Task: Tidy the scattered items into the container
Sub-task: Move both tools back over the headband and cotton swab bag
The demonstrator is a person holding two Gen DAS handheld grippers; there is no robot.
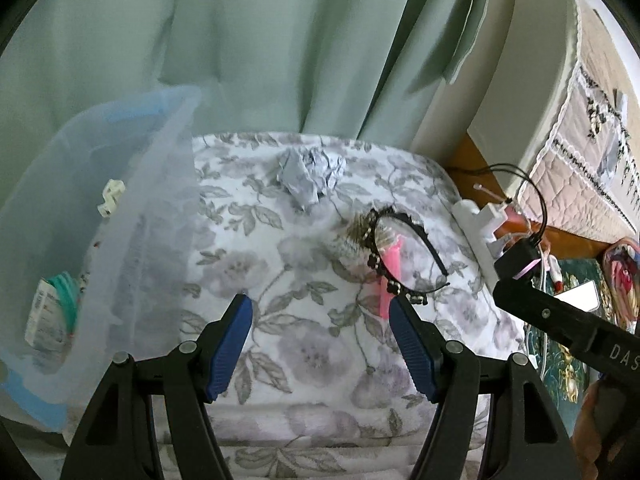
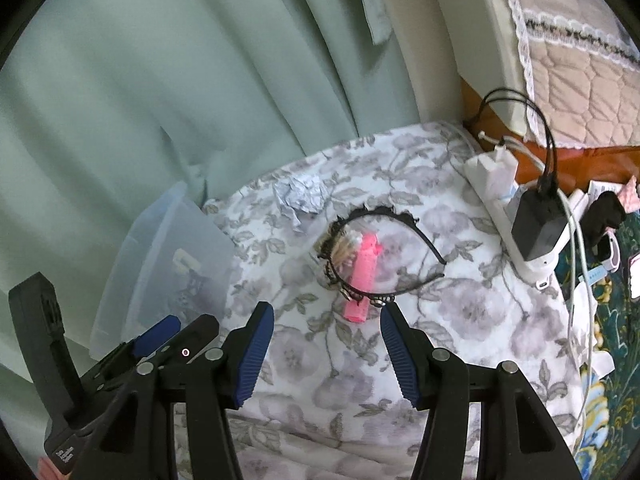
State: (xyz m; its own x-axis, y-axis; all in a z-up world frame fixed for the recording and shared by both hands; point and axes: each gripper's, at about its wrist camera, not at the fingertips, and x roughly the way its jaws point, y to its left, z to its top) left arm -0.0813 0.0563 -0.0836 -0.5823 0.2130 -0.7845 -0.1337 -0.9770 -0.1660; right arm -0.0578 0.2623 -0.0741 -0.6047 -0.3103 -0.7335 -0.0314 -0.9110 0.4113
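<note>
Floral bed by green curtain: headband (image 2: 384,248) over pink clip (image 2: 362,276) mid-bed, bin (image 1: 100,216) at left edge. Headband light, springy; grab its band. Both jaws half open, empty.

A pale green pleated curtain (image 1: 256,40) hangs across the back, its folds softly lit by daylight. In front of it lies a white cloth printed with grey flowers and leaves (image 1: 320,360), draped over a raised surface. To the right stands a cream-white curved panel (image 1: 520,80), and past it a beige quilted cover with white lace trim (image 2: 580,40). An orange-brown wooden surface (image 2: 576,164) shows below the quilting. A dark green fabric with yellow floral pattern (image 2: 616,380) lies at the far right.
</note>
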